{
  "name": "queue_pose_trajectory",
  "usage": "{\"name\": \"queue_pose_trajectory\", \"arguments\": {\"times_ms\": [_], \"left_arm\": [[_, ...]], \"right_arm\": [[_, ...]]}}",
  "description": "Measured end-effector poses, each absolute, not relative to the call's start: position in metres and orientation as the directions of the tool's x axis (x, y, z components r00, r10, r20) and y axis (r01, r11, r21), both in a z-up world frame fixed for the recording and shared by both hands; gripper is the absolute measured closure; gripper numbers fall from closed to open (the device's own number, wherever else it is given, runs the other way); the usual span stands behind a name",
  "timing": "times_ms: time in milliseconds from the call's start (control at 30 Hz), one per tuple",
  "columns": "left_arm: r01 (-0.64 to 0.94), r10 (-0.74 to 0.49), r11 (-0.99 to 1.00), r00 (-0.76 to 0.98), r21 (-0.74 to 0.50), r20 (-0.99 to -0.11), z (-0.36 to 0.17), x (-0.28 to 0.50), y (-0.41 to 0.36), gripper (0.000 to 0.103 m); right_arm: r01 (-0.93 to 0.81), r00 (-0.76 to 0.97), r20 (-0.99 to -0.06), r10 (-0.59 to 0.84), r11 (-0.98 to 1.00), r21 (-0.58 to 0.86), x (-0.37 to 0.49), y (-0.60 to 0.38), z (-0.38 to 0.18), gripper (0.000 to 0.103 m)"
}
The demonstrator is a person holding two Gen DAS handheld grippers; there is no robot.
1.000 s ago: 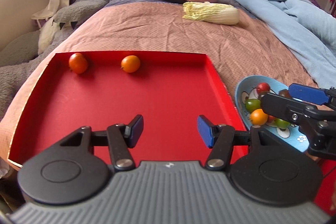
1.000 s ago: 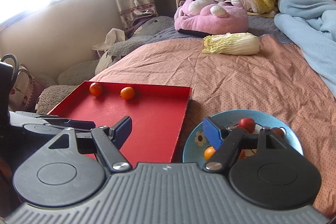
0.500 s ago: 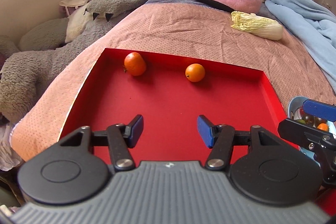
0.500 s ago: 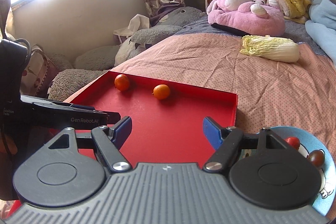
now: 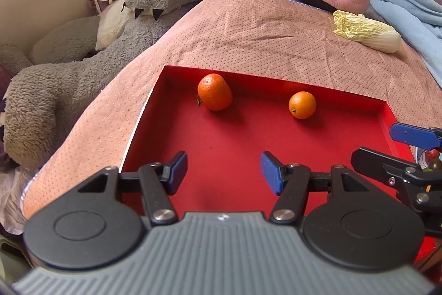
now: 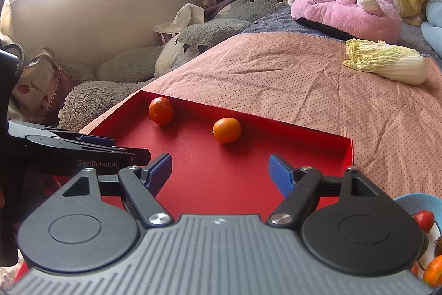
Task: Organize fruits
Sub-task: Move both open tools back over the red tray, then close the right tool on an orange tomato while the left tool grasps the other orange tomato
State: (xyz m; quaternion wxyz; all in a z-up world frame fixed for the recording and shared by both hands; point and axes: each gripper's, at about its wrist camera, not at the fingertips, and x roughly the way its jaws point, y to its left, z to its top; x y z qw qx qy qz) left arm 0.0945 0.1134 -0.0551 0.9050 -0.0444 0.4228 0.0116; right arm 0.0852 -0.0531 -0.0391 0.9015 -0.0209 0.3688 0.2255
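Two small oranges lie near the far wall of a red tray (image 5: 221, 145) (image 6: 210, 170) on the bed: a darker one (image 5: 215, 92) (image 6: 161, 107) at the left and a lighter one (image 5: 302, 104) (image 6: 227, 129) to its right. Over the tray's near half my left gripper (image 5: 223, 172) hovers, its jaws opening with nothing between them. My right gripper (image 6: 219, 173) hangs over the tray too, its jaws opening and empty. At the right a blue bowl (image 6: 411, 202) holds several small fruits, mostly hidden by the right gripper.
A napa cabbage (image 5: 364, 31) (image 6: 386, 64) lies on the pink bedspread beyond the tray. Behind it are a pink plush (image 6: 345, 10) and a blue blanket (image 5: 408, 2). A grey plush (image 5: 83, 68) fills the gap left of the bed.
Both grippers have swung left from the blue bowl to over the red tray, and the two oranges now look nearer. Both pairs of jaws stand slightly wider.
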Motion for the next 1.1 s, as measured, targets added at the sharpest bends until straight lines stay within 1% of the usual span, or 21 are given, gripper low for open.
{"name": "queue_pose_trajectory", "arguments": {"times_ms": [100, 300, 367, 433, 600, 667, 733, 800, 867, 933, 1000, 1033, 1100], "left_arm": [[-0.060, -0.008, 0.996, 0.640, -0.060, -0.768, -0.054, 0.108, 0.120, 0.040], [-0.047, -0.019, 0.997, 0.627, -0.062, -0.779, -0.058, 0.132, 0.126, 0.040], [-0.039, -0.020, 0.998, 0.623, -0.057, -0.782, -0.060, 0.139, 0.125, 0.040], [-0.036, -0.012, 0.998, 0.621, -0.043, -0.784, -0.063, 0.145, 0.124, 0.040], [-0.055, -0.013, 0.997, 0.610, -0.058, -0.792, -0.070, 0.158, 0.129, 0.040], [-0.067, -0.010, 0.996, 0.606, -0.063, -0.795, -0.072, 0.162, 0.131, 0.040], [-0.071, -0.002, 0.996, 0.611, -0.058, -0.792, -0.072, 0.164, 0.131, 0.040], [-0.073, -0.008, 0.995, 0.613, -0.067, -0.790, -0.073, 0.166, 0.132, 0.041], [-0.076, -0.009, 0.995, 0.617, -0.071, -0.787, -0.073, 0.167, 0.132, 0.042], [-0.081, -0.003, 0.994, 0.624, -0.069, -0.781, -0.074, 0.167, 0.132, 0.045], [-0.071, -0.025, 0.993, 0.630, -0.090, -0.776, -0.074, 0.166, 0.131, 0.060], [-0.065, -0.037, 0.993, 0.631, -0.100, -0.775, -0.074, 0.165, 0.130, 0.063], [-0.066, -0.020, 0.995, 0.636, -0.080, -0.772, -0.074, 0.165, 0.126, 0.063]], "right_arm": [[-0.438, 0.613, -0.679, 0.404, 0.889, 0.134, 0.105, -0.043, -0.046, 0.022], [-0.432, 0.598, -0.704, 0.383, 0.894, 0.119, 0.135, -0.032, -0.065, 0.024], [-0.424, 0.593, -0.714, 0.373, 0.898, 0.117, 0.144, -0.032, -0.073, 0.027], [-0.412, 0.583, -0.723, 0.370, 0.902, 0.129, 0.151, -0.032, -0.079, 0.034], [-0.410, 0.575, -0.730, 0.369, 0.902, 0.134, 0.162, -0.029, -0.085, 0.038], [-0.414, 0.570, -0.732, 0.372, 0.900, 0.135, 0.167, -0.026, -0.086, 0.041], [-0.423, 0.565, -0.735, 0.375, 0.897, 0.133, 0.171, -0.020, -0.088, 0.047], [-0.422, 0.562, -0.740, 0.369, 0.898, 0.127, 0.176, -0.016, -0.091, 0.048], [-0.421, 0.557, -0.746, 0.366, 0.898, 0.126, 0.180, -0.013, -0.094, 0.052], [-0.420, 0.554, -0.746, 0.368, 0.898, 0.131, 0.182, -0.012, -0.095, 0.056], [-0.425, 0.560, -0.745, 0.363, 0.898, 0.119, 0.181, -0.010, -0.096, 0.057], [-0.426, 0.563, -0.743, 0.363, 0.897, 0.116, 0.180, -0.010, -0.096, 0.057], [-0.425, 0.564, -0.741, 0.363, 0.898, 0.117, 0.179, -0.011, -0.096, 0.057]]}}
